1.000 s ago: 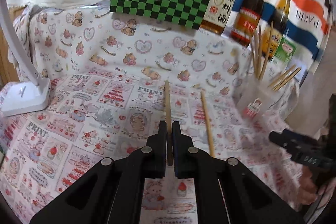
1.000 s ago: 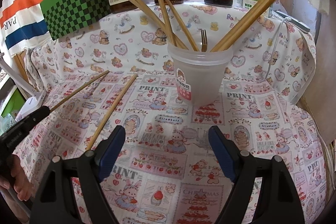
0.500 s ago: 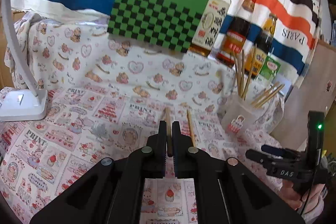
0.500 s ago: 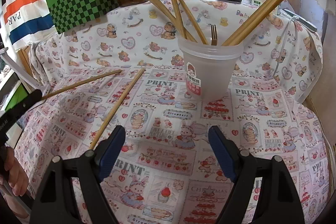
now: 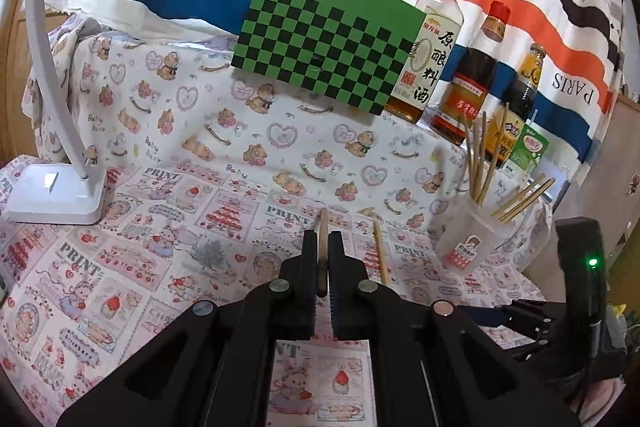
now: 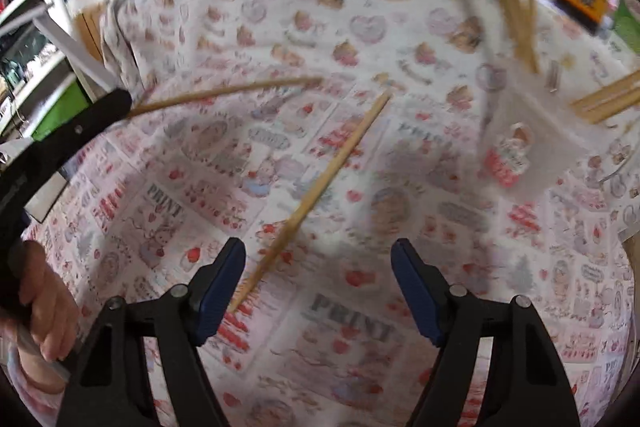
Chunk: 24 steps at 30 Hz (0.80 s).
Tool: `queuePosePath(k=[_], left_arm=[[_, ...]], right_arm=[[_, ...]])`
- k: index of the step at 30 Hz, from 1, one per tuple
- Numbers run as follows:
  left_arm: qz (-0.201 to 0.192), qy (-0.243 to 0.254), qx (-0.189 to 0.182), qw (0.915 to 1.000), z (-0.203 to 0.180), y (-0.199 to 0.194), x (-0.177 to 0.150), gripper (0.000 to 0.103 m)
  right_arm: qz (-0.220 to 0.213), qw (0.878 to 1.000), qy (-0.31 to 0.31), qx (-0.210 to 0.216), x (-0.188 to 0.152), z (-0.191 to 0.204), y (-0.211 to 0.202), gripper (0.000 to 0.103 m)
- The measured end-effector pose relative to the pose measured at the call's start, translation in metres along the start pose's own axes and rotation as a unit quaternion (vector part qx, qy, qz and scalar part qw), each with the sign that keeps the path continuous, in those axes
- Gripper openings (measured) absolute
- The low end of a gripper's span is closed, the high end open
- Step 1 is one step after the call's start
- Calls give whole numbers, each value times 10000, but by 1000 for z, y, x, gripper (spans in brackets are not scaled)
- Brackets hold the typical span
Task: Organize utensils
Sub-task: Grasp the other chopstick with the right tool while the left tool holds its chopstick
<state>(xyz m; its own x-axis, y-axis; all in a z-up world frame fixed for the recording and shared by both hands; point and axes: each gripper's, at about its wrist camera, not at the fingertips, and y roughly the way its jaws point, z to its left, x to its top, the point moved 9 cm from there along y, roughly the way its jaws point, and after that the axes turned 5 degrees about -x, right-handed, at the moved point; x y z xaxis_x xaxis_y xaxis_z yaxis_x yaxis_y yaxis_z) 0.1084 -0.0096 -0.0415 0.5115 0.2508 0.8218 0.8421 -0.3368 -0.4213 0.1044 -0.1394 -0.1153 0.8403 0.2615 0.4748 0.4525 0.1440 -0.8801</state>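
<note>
Left gripper (image 5: 322,247) clamped on our chopstick (image 5: 322,227), right gripper (image 6: 318,267) fingers apart, just closing slightly, over second chopstick (image 6: 320,183) beside plastic cup (image 5: 472,239)

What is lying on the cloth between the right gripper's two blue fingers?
In the right wrist view, the near end of a loose chopstick lies between the right gripper fingers, beside its left one, untouched.

I read "PRINT" repeated on the patterned tablecloth (image 5: 160,255), "PARIS" upside down on the striped backdrop cloth (image 5: 570,89), and "原酿料酒" down the clear bottle (image 5: 434,55) label beside the green checkerboard.
</note>
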Motion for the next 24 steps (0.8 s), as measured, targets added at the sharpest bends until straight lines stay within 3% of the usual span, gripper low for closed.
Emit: queuePosePath(k=[4,6,10,15,22,24], left_arm=[[-44,-48,-8,10000,3,-1,1,4],[-58,-91,-15,9999,5,-2,1,4],[-61,-76,1,10000,4,-2,1,4],[-114,17,1,9999,-1,-4,2,4],[-80,129,68,9999,-5,-3,0,4],[-72,203,77,9997,-8,-3,-1,4]], right_arm=[[41,9998,-101,-170,2,6,12,71],[191,9995,-80,-237,-4,3,19,56],[250,9994,-65,-215,-9,-1,20,45],[171,9993,-102,-304,-16,-8,12,24],[131,9982,162,-567,-26,-34,3,18],[21,9956,125,-930,-26,-43,2,19]])
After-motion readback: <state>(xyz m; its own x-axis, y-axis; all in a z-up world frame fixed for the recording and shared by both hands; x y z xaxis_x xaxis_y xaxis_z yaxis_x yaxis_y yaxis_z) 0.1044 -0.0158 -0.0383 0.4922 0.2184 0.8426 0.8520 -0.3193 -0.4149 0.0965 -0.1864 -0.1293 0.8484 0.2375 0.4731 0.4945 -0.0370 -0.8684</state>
